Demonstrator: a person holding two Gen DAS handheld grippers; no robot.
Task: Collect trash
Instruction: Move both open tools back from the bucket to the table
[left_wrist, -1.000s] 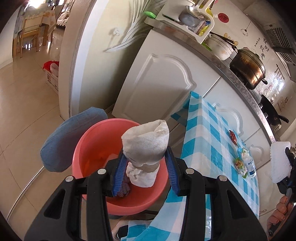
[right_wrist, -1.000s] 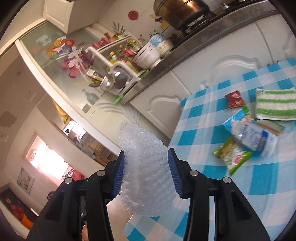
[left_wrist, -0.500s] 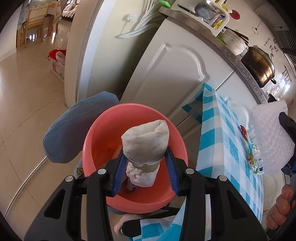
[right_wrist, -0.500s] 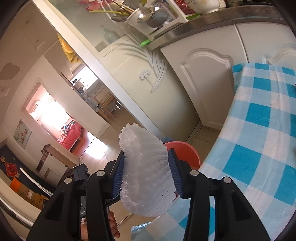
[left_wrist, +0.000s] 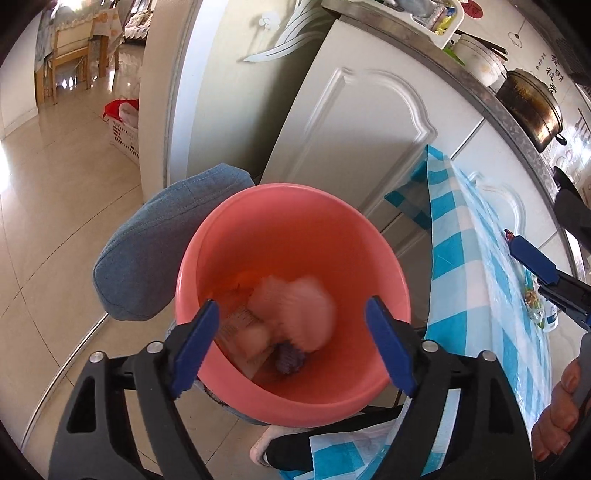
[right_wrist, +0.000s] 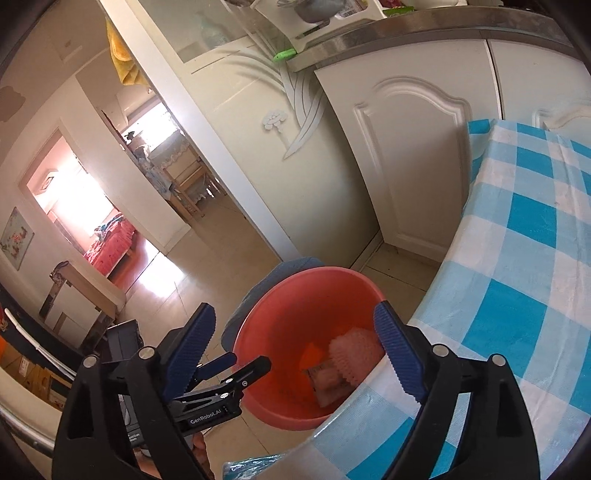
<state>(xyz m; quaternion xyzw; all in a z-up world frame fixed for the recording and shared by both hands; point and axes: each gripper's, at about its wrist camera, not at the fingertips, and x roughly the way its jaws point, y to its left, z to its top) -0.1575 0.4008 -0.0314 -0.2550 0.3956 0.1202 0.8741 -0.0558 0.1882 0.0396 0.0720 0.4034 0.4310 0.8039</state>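
Flanking the pink basin (left_wrist: 295, 236) — blue cushion (left_wrist: 155, 251), checked tablecloth (left_wrist: 454, 258), white cabinet (left_wrist: 354, 122).

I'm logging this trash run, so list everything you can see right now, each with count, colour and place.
basin: one, coral pink, on the floor beside the table.
foam net: one, whitish, inside the basin.
other trash: a few blurred pieces, pale and purple, under the foam net.
cushion: one, blue-grey, behind the basin.
tablecloth: one, blue and white check, on the table.
wrappers: a few, mixed colours, on the tablecloth.
pot: one, dark metal, on the counter.
cabinet doors: white, below the counter.
left gripper: jaws just opened, empty, over the basin.
right gripper: jaws just opened, empty.
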